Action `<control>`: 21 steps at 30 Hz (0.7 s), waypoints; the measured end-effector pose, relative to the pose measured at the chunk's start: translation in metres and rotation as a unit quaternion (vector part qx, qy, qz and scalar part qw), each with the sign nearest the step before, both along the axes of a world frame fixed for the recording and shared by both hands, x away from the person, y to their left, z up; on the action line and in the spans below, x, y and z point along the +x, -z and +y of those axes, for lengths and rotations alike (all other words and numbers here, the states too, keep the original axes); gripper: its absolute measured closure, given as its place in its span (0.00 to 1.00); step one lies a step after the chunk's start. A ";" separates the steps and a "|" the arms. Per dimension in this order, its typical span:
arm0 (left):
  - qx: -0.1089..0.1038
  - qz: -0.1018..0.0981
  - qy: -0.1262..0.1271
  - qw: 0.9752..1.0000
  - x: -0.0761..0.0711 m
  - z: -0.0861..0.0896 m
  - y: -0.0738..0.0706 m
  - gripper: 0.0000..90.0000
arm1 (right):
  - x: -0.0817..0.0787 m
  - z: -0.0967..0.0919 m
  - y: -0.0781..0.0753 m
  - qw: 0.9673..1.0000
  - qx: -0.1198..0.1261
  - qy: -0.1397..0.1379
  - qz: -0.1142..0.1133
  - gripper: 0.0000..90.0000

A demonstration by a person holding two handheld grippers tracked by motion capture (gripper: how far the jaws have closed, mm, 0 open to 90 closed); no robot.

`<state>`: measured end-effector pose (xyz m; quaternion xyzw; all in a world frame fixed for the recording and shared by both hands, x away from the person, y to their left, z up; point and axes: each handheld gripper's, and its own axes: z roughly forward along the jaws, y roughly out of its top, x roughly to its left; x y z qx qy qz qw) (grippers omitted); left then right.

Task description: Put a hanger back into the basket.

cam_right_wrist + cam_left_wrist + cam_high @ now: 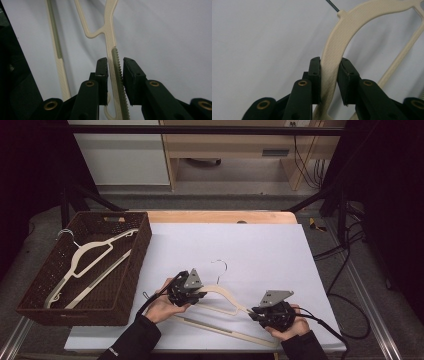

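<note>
One hanger (92,265) already lies in the wicker basket (135,270) at your left; the second hanger (225,297) is on the white table (280,255), not yet moved over. Your left gripper (187,292) pinches its curved shoulder and your right gripper (262,312) its ribbed arm end, so lifting and placing remain.

Cream plastic hanger (227,304), metal hook, flat on white tabletop, near front edge

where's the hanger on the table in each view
high view: hanger lies low on the white sheet, between both hands.
left gripper view: its curved shoulder runs up from between the fingers.
right gripper view: its ribbed arm runs between the fingers.
shared landmark: the white sheet.
</note>
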<state>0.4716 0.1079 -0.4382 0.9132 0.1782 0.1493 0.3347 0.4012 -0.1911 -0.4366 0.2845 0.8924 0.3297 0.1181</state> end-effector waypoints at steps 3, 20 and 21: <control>-0.002 -0.008 -0.001 1.000 -0.003 0.002 -0.001 0.82 | 0.000 0.000 -0.001 1.000 0.012 0.006 0.007 0.79; 0.007 -0.023 -0.012 1.000 -0.019 0.005 -0.006 0.82 | 0.035 0.035 -0.021 0.991 0.126 0.034 -0.004 0.32; 0.007 -0.023 -0.012 1.000 -0.019 0.005 -0.006 0.82 | 0.037 0.039 -0.019 0.992 0.124 0.033 0.000 0.33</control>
